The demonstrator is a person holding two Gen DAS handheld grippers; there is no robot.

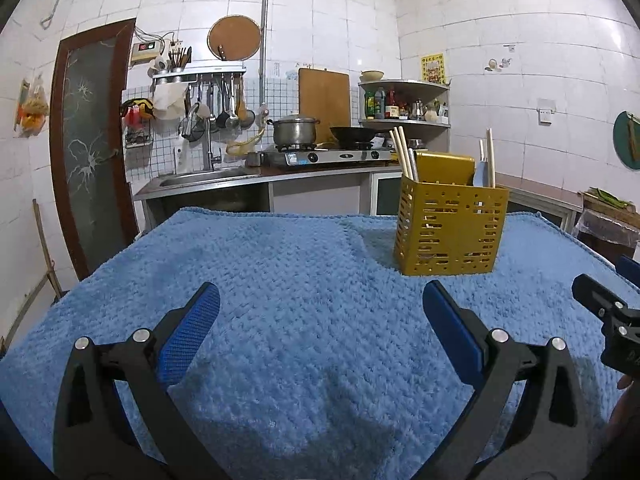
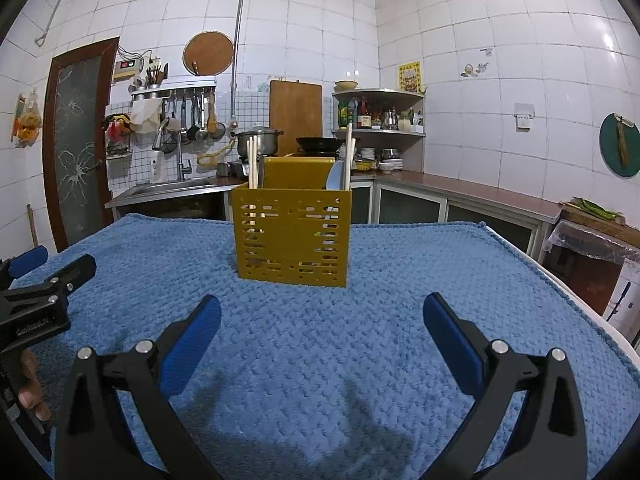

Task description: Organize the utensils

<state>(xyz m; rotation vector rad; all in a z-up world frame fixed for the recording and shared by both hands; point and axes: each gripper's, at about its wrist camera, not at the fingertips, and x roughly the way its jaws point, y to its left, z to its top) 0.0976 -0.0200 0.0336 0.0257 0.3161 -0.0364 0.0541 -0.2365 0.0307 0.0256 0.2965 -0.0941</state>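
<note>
Here, my left tool (image 1: pixel 320 320) and right tool (image 2: pixel 320 328): both spread wide, empty, above blue towel (image 2: pixel 360 360) on desk. Yellow caddy (image 2: pixel 292 236) upright ahead, chopsticks (image 2: pixel 252 164) and spoon (image 2: pixel 335 178) inside. No loose utensils visible; judged near finished. Approach caddy slowly, avoid tipping.

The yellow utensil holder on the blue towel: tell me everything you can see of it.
The yellow utensil holder is a boxy caddy, plastic by its look, with walls pierced by rows of slots and a few round holes. A taller solid panel rises at its back. It stands upright on the blue towel, ahead of both open grippers, touched by neither. Pale chopsticks stand at its left side, more chopsticks and a light blue spoon at its right. Utensil parts show through the slots.
</note>
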